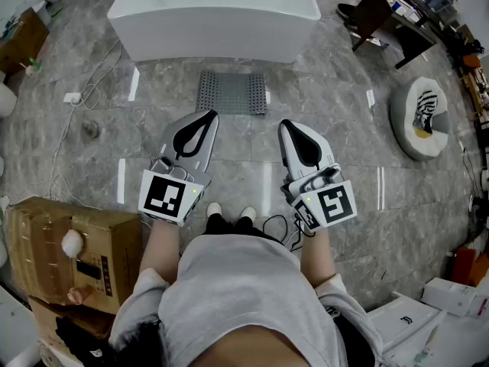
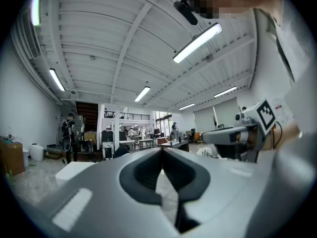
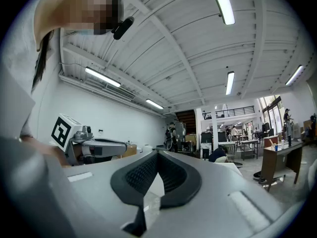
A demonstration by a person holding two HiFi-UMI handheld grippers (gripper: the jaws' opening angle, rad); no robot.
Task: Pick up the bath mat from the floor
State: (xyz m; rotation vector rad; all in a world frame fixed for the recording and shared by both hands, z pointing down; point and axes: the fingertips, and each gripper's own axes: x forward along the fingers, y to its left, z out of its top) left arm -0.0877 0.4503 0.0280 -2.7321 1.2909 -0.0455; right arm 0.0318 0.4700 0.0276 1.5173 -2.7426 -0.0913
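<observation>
A grey perforated bath mat (image 1: 232, 92) lies flat on the marble floor just in front of the white bathtub (image 1: 215, 14). My left gripper (image 1: 212, 114) is held level above the floor, short of the mat's left front corner, jaws shut and empty. My right gripper (image 1: 283, 123) is held the same way short of the mat's right front corner, also shut with nothing in it. In the left gripper view the closed jaw tips (image 2: 162, 149) point across the hall, with the right gripper (image 2: 233, 135) beside them. In the right gripper view the shut tips (image 3: 157, 153) and the left gripper (image 3: 96, 148) show.
A cardboard box (image 1: 72, 251) stands at my left. A round white cushion-like object (image 1: 422, 118) lies on the floor at the right. White cables (image 1: 90, 94) trail on the left floor. A dark desk (image 1: 393, 17) stands at the far right, and white boxes (image 1: 451, 297) at the lower right.
</observation>
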